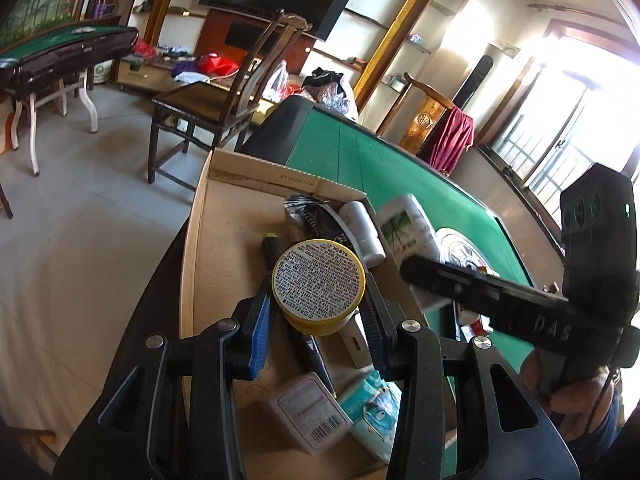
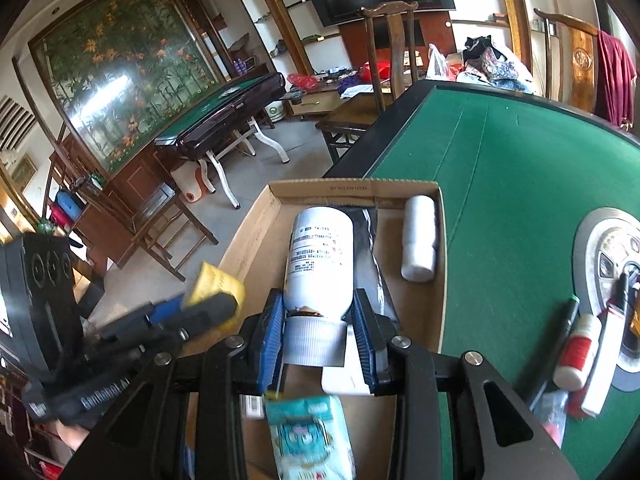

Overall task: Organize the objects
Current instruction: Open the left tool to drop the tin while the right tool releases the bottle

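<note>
Left tongs (image 1: 318, 322) clamped on yellow round tin (image 1: 319, 285), right tongs (image 2: 319, 334) clamped on white bottle (image 2: 319, 258) at its cap end, both held above cardboard box (image 2: 432, 320), box on green desk (image 2: 500, 184)

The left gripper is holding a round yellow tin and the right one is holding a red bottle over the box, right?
Not quite. The right gripper holds a white bottle, not red, as the right wrist view shows. The left gripper does hold the round yellow tin over the box.

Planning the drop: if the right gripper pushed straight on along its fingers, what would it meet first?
Probably the black pouch on the cardboard box floor, under the white bottle that the right gripper holds; depth is unclear.
</note>
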{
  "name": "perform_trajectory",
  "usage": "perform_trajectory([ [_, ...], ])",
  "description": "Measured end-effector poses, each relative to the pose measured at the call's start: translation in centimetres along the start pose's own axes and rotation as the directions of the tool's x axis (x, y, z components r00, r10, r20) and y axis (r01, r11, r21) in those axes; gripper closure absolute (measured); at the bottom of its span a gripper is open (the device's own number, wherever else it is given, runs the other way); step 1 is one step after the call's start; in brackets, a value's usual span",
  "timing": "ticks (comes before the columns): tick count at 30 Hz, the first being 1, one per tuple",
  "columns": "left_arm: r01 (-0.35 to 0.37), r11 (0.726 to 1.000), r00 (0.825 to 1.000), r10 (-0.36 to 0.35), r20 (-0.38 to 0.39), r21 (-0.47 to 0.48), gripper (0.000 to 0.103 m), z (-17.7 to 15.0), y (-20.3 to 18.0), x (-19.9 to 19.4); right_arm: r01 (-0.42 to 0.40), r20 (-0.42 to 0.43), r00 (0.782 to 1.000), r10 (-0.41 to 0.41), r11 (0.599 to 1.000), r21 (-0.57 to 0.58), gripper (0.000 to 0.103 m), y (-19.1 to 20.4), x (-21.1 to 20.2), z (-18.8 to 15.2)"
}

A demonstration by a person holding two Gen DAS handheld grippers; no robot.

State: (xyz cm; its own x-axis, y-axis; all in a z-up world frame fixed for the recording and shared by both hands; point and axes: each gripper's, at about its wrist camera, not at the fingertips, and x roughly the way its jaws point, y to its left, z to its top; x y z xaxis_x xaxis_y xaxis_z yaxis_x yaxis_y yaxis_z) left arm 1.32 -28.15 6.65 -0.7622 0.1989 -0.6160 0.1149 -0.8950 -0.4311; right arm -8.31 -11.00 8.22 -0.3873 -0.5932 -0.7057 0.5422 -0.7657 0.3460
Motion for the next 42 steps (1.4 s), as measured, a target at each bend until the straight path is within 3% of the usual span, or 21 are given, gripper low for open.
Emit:
perform_trajectory([
  [14, -0.014, 0.998, 0.999, 0.012, -0.047, -0.053, 0.063, -0.1, 2.0, 1.8, 0.042, -0.082, 0.996, -0.046, 0.998, -0.049, 0.07, 2.4, 6.9, 3.1],
  [22, -0.109, 0.992, 0.99, 0.103, -0.098, -0.057, 0.063, -0.3, 1.9, 2.5, 0.038, -0.153, 0.987, -0.045, 0.998, -0.051, 0.07, 2.6, 10.5, 3.4],
  [29, -0.142, 0.989, 0.984, 0.136, -0.118, -0.043, 0.063, -0.8, 1.9, 3.0, 0.035, -0.158, 0.986, -0.047, 0.997, -0.073, 0.07, 3.2, 11.2, 3.6],
  [37, -0.133, 0.99, 0.986, 0.128, -0.109, -0.037, 0.063, -0.9, 1.9, 2.7, 0.049, -0.167, 0.984, -0.063, 0.995, -0.088, 0.068, 3.8, 11.8, 3.8],
  [42, -0.116, 0.992, 0.989, 0.111, -0.101, -0.047, 0.054, -0.9, 2.0, 2.0, 0.022, -0.145, 0.989, -0.036, 0.995, -0.099, 0.067, 3.9, 10.7, 4.1],
])
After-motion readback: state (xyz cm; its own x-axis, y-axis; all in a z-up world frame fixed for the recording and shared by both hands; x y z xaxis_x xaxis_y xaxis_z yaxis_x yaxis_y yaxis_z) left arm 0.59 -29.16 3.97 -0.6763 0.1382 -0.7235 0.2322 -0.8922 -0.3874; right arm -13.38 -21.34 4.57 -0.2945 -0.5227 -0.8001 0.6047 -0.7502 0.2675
